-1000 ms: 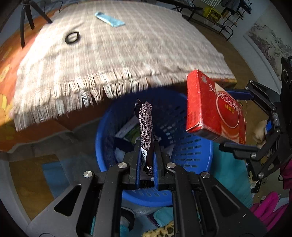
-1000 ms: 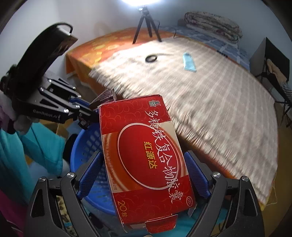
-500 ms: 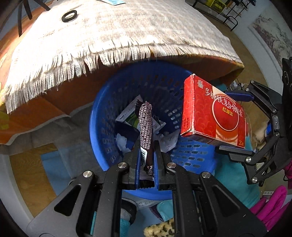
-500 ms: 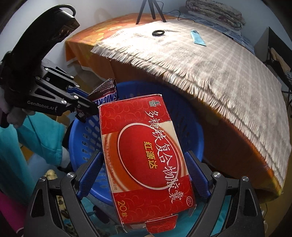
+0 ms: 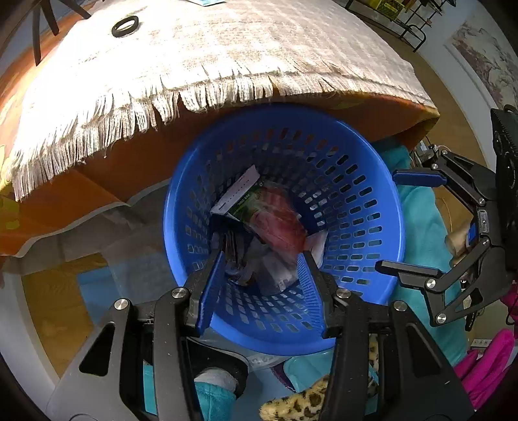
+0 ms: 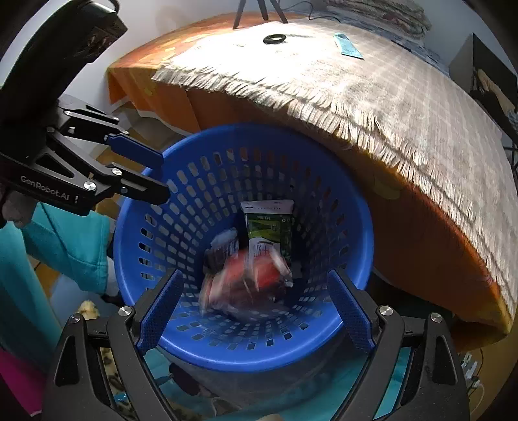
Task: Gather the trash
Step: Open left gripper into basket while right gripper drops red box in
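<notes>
The blue perforated basket (image 5: 356,207) (image 6: 323,194) stands on the floor below both grippers. A red box (image 5: 280,225) (image 6: 246,281), blurred with motion, lies inside it beside a green packet (image 6: 268,230) and a dark snack wrapper (image 5: 233,252) (image 6: 223,249). My left gripper (image 5: 262,288) (image 6: 155,173) hangs over the basket's near rim; its jaws are opening and nothing is between them. Over the right rim, my right gripper (image 6: 255,311) (image 5: 401,225) stands wide open and empty.
A beige fringed cloth (image 5: 226,58) (image 6: 388,90) covers an orange-draped surface that overhangs the basket's far side. A black ring (image 5: 124,26) (image 6: 274,39) and a light-blue packet (image 6: 348,50) lie on it. Teal fabric (image 6: 74,246), pink cloth (image 5: 485,362) and a leopard-print item (image 5: 298,401) surround the basket.
Both grippers sank toward the basket. The left jaws parted and the dark wrapper dropped in. The red box left the right gripper and fell into the basket.
</notes>
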A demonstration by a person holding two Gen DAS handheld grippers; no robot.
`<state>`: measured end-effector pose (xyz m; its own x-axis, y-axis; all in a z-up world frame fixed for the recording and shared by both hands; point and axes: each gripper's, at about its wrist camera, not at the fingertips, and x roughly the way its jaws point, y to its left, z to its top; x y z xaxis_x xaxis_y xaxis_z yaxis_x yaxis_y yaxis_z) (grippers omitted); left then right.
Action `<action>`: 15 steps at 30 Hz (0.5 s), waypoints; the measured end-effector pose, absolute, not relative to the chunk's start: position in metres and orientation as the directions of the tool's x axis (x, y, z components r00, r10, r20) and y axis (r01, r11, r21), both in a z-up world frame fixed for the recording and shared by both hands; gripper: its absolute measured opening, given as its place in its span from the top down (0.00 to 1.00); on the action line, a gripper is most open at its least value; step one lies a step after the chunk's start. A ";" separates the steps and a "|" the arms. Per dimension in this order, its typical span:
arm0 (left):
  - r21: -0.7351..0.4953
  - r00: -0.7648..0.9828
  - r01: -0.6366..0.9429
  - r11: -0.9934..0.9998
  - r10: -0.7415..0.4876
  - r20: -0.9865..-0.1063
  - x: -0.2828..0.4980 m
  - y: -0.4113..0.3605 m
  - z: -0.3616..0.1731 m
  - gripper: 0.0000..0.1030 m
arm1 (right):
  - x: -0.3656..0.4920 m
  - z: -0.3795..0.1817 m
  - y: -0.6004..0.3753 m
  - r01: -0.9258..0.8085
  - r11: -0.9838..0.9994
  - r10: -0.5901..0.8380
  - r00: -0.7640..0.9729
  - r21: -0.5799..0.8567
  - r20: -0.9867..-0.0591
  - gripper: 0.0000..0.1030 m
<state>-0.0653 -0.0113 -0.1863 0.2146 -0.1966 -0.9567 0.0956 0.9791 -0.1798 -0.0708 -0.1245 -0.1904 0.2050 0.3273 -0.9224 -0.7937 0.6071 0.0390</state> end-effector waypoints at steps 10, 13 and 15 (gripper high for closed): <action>-0.179 0.226 0.085 0.980 -0.194 -0.955 -0.065 -0.007 -0.183 0.54 | -0.070 -0.189 -0.127 -0.783 0.620 0.329 0.213 0.041 -0.920 0.12; -0.180 0.232 0.081 0.980 -0.194 -0.953 -0.064 -0.006 -0.181 0.54 | -0.068 -0.185 -0.128 -0.780 0.624 0.332 0.217 0.041 -0.918 0.12; -0.179 0.238 0.078 0.981 -0.193 -0.952 -0.062 -0.005 -0.178 0.54 | -0.067 -0.183 -0.128 -0.778 0.628 0.331 0.224 0.037 -0.917 0.12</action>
<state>-0.0622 -0.0053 -0.1783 0.2385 -0.1930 -0.9518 0.0777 0.9807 -0.1794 -0.0670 -0.1283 -0.1827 0.2238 0.3314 -0.9166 -0.7775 0.6277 0.0371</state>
